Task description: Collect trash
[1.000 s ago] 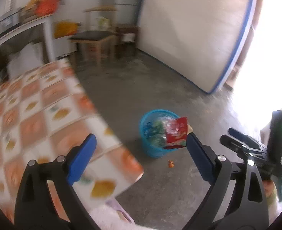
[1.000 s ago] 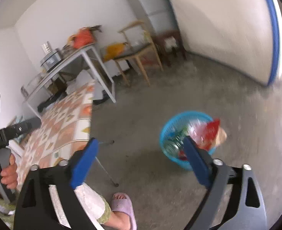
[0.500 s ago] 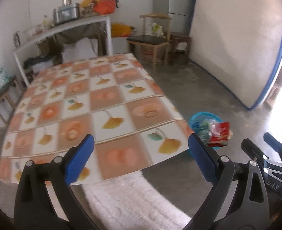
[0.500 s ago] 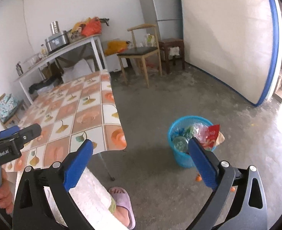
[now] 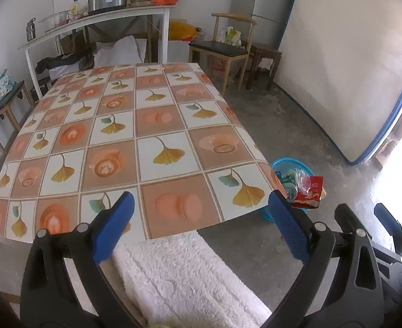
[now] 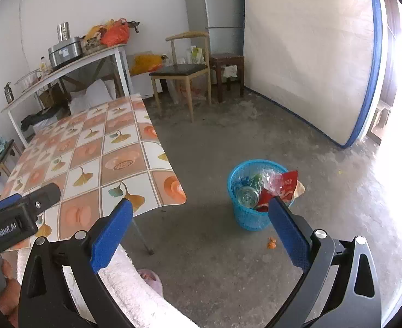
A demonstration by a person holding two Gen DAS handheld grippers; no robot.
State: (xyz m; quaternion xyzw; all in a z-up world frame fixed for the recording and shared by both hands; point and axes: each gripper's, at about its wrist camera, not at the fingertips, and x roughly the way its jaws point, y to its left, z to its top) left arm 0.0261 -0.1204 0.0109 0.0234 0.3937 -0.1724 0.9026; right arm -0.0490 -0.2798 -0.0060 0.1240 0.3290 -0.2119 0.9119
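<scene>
A blue plastic bin [image 6: 251,217] stands on the concrete floor, holding a red snack wrapper [image 6: 285,184], clear plastic and a bottle. The left wrist view shows the same bin [image 5: 292,165] just past the table's right corner, partly hidden by it. A small orange scrap [image 6: 271,244] lies on the floor in front of the bin. My left gripper [image 5: 198,224] is open and holds nothing, hovering over the near edge of the patterned table [image 5: 124,142]. My right gripper [image 6: 199,229] is open too, over the floor between table and bin.
A person's white fleecy leg [image 5: 184,281] and pink slipper [image 6: 150,277] are below the grippers. A wooden chair [image 6: 184,71], stool [image 6: 227,63], fridge [image 6: 214,8], white side table with pots and bags [image 5: 100,19] and a leaning mattress [image 6: 307,52] line the room.
Both grippers have drawn back and swung left, away from the bin. The left view now faces the table top squarely. Both stay open.
</scene>
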